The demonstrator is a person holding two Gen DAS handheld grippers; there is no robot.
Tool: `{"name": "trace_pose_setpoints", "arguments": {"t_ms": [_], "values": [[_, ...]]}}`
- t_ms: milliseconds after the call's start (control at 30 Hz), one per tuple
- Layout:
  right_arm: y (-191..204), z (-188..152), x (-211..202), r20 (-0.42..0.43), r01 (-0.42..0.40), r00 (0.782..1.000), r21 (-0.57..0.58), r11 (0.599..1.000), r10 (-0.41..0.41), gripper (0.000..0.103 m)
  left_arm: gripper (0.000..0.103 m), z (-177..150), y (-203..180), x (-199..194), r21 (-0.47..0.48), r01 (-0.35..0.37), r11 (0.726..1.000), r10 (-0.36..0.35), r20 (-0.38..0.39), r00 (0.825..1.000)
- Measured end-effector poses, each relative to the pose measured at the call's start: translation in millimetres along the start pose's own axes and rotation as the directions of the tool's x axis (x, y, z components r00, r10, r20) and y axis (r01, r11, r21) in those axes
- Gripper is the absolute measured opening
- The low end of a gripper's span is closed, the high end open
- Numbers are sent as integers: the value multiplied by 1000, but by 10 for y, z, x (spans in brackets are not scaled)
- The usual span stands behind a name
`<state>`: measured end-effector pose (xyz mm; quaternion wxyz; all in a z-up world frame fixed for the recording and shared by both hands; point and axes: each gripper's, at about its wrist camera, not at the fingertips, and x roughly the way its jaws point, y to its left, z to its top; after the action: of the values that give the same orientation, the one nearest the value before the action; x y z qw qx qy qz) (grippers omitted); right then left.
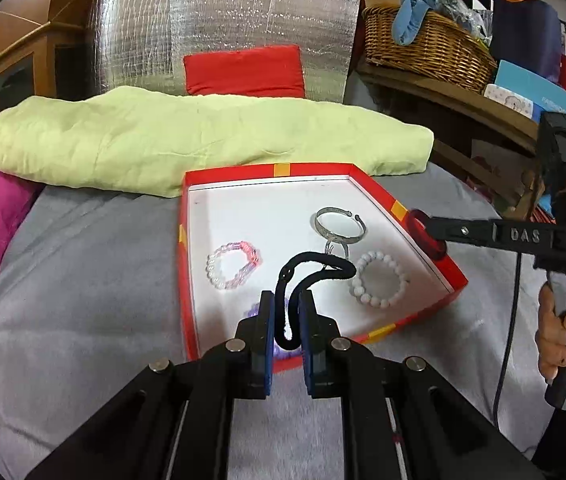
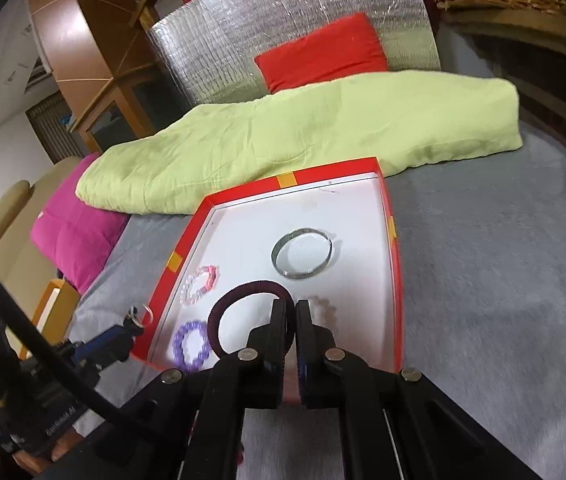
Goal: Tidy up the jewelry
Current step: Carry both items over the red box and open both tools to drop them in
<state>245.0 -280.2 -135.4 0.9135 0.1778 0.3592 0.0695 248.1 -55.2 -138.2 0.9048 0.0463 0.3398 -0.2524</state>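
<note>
Pinching a black cord (image 1: 315,270) between its pads, the left gripper (image 1: 286,320) hangs over the near edge of the red box (image 1: 435,256); the cord loops up limp, with a small metal ring dangling at its far end, so it looks light and floppy, best held near the middle; the right gripper (image 2: 291,320) is clenched on a dark elastic band (image 2: 243,300), soft and stretchy; beyond, at twelve o'clock in the box, lies a stiff metal bangle (image 2: 303,254); bead bracelets (image 1: 379,280) probably roll and slip, so grip across the beads.
</note>
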Motion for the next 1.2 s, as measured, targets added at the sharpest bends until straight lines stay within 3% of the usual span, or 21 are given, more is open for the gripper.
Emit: {"name": "trace_pose_setpoints", "arguments": {"t_ms": [233, 400, 667, 967, 1000, 1033, 1100, 1200], "values": [[-96, 337, 357, -33, 22, 999, 28, 999, -21, 5, 12, 133, -55, 259, 28, 40, 999, -39, -40, 998], [-251, 357, 541, -67, 28, 998, 81, 996, -23, 5, 12, 212, -87, 533, 52, 30, 998, -25, -95, 995], [-305, 669, 588, -8, 45, 999, 93, 995, -44, 5, 12, 363, -120, 630, 59, 39, 998, -33, -96, 995], [-398, 1043, 967, -30, 113, 993, 100, 989, -110, 7, 13, 400, -28, 819, 34, 51, 998, -45, -174, 984], [-405, 1069, 999, -23, 119, 993, 104, 987, -117, 7, 16, 410, -32, 817, 35, 57, 998, -50, -172, 984], [-429, 1095, 1033, -14, 126, 992, 113, 986, -125, 8, 26, 419, -39, 818, 37, 51, 998, -44, -175, 984], [-473, 1117, 1089, -17, 122, 993, 121, 985, -121, 8, 30, 417, -50, 803, 47, 52, 998, -43, -169, 985], [-566, 1100, 1139, -47, 117, 993, 150, 982, -111, 34, 38, 410, -76, 813, 60, 47, 997, -36, -170, 985]]}}
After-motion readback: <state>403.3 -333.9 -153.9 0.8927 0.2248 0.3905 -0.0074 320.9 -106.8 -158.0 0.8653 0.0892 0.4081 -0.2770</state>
